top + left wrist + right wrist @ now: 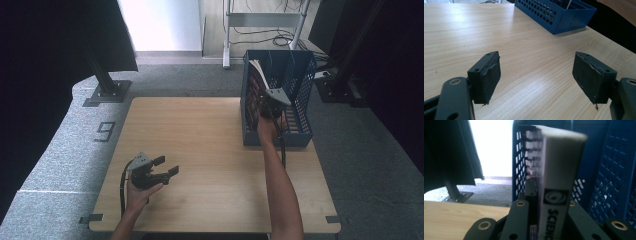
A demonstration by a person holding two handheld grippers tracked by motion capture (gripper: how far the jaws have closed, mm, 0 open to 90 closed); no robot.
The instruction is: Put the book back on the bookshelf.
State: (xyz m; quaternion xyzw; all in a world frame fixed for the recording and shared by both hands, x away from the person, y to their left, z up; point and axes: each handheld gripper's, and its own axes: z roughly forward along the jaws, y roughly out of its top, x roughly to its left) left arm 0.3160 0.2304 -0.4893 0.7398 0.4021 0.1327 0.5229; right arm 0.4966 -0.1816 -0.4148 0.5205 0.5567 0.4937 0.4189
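- A thick book with a grey spine and dark printed lettering point(556, 195) was seen clamped between the jaws of the right gripper point(541, 220), with the spine turned toward that gripper's camera and standing roughly upright in the middle of the right gripper view.
- In the high view, the book point(256, 82) was found in the upper right of the frame, leaning against the left wall inside a blue perforated plastic crate point(300, 80).
- The right gripper point(270, 102) was seen reaching into the crate from its near side, with the person's right forearm stretched up from the bottom edge of the frame.
- The crate was placed on the far right part of a light wooden table point(210, 145), close to the table's right edge.
- The left gripper point(162, 170) was held low over the table in the lower left of the high view, well apart from the crate.
- In the left gripper view, the left gripper point(536, 75) was shown spread wide with nothing between its black padded jaws, bare wood lying beneath the gap.
- A corner of the blue crate point(559, 15) was seen at the top of that view, beyond the jaws.
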